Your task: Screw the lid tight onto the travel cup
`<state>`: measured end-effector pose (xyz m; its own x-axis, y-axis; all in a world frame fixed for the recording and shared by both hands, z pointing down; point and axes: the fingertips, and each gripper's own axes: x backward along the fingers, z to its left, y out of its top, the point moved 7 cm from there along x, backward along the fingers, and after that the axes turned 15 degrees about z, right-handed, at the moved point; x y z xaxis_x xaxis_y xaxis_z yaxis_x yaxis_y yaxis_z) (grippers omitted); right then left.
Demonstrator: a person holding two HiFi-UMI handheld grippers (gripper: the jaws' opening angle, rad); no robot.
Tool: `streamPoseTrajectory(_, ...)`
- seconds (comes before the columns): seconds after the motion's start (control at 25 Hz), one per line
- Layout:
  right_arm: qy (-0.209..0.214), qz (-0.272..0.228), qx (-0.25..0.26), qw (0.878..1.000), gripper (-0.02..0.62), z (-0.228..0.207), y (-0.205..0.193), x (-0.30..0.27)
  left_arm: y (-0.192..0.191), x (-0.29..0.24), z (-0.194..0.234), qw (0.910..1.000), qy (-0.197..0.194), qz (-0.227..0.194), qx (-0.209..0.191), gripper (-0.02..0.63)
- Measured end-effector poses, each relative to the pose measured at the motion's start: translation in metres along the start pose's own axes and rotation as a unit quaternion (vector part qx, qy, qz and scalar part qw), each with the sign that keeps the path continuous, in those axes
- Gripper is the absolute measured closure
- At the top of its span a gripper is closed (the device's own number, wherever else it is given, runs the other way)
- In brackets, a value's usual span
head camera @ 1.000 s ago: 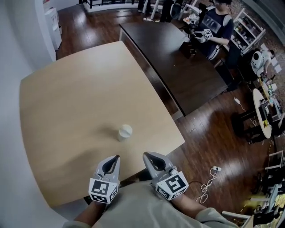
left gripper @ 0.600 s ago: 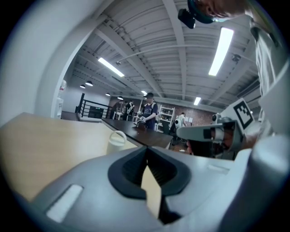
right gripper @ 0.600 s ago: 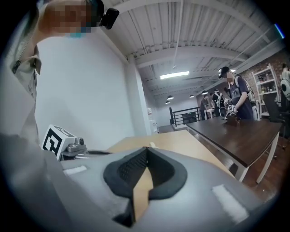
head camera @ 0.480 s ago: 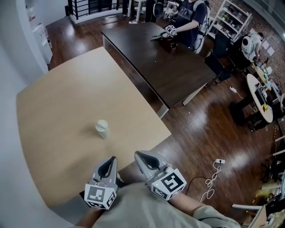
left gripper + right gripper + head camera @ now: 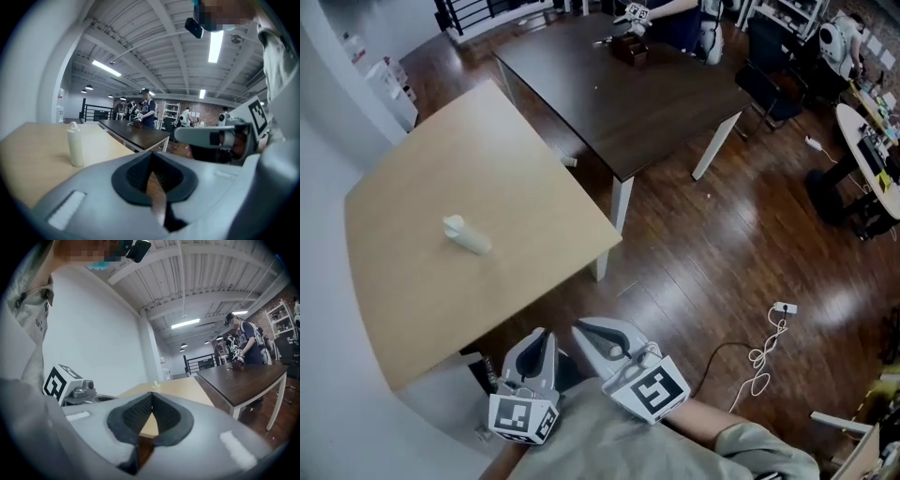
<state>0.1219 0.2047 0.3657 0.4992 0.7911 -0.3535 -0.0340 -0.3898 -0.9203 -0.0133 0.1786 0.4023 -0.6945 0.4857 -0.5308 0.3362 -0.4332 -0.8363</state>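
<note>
The white travel cup point(image 5: 465, 235) with its lid on stands alone on the light wooden table point(image 5: 516, 187); the left gripper view shows it upright point(image 5: 75, 144) at the left. Both grippers hang close to the person's body, off the table's near edge and well short of the cup. My left gripper point(image 5: 543, 335) is shut with nothing between its jaws point(image 5: 151, 155). My right gripper point(image 5: 580, 328) is beside it, also shut and empty point(image 5: 151, 394). In the right gripper view the cup is only a tiny pale shape point(image 5: 153, 386) on the far tabletop.
A dark brown table point(image 5: 619, 84) stands behind the light one, with a person working at its far end point(image 5: 675, 14). A white cable and plug point(image 5: 766, 349) lie on the dark wood floor at the right. Shelves and desks line the right side.
The view has backed away from the table: the cup now sits farther off and more to the left, and both grippers, still shut, are over the floor past the table's edge.
</note>
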Motion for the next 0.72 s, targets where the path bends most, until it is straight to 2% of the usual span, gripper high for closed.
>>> streamPoseTrajectory(0.28, 0.025, -0.005, -0.025, 0.999, 0.594, -0.005, -0.028, 0.045, -0.025, 0.027, -0.047, 0.9982, 0.055, 0.010, 0.023, 0.604)
streamPoseTrajectory(0.52, 0.047, -0.012, -0.016, 0.999, 0.594, 0.020, -0.029, 0.060, -0.027, 0.065, -0.066, 0.9951, 0.084, -0.040, 0.034, 0.604)
streamPoseTrajectory(0.72, 0.026, -0.014, 0.010, 1.000, 0.594, 0.057, -0.030, 0.084, -0.045, 0.103, -0.073, 0.9938, 0.080, -0.069, 0.033, 0.604)
